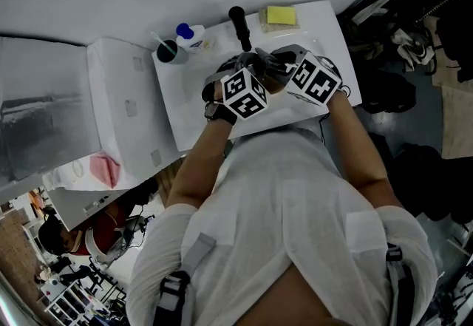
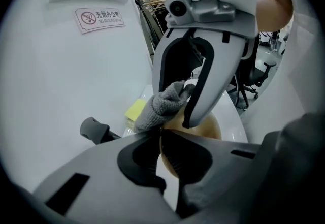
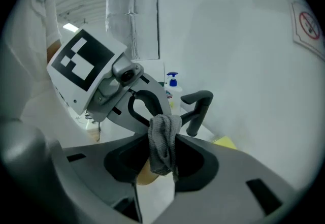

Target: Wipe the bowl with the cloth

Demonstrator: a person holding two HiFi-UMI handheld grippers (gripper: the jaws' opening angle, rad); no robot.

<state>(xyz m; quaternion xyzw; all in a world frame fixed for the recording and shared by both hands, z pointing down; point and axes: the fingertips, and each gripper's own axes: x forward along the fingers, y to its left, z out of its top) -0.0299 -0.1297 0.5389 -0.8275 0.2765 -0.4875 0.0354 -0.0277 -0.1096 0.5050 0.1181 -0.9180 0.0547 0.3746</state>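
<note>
A grey knitted cloth point(image 2: 160, 106) stretches between the two grippers, which meet above the sink. My left gripper point(image 2: 161, 134) is shut on the cloth's near end. In the right gripper view the cloth point(image 3: 163, 141) hangs from the left gripper point(image 3: 161, 116) down through the jaws of my right gripper point(image 3: 155, 181), which stand open on either side of it. The left gripper view shows the right gripper point(image 2: 177, 103) with fingers spread around the cloth. A tan bowl point(image 2: 205, 127) lies below and behind the cloth, partly hidden point(image 3: 144, 173). No gripper holds the bowl.
A black faucet point(image 1: 240, 25) rises at the back of the white sink counter point(image 1: 192, 103). A yellow sponge point(image 1: 281, 15) lies at the back right. A blue-capped bottle point(image 1: 188, 35) and a dark cup point(image 1: 168, 51) stand at the back left.
</note>
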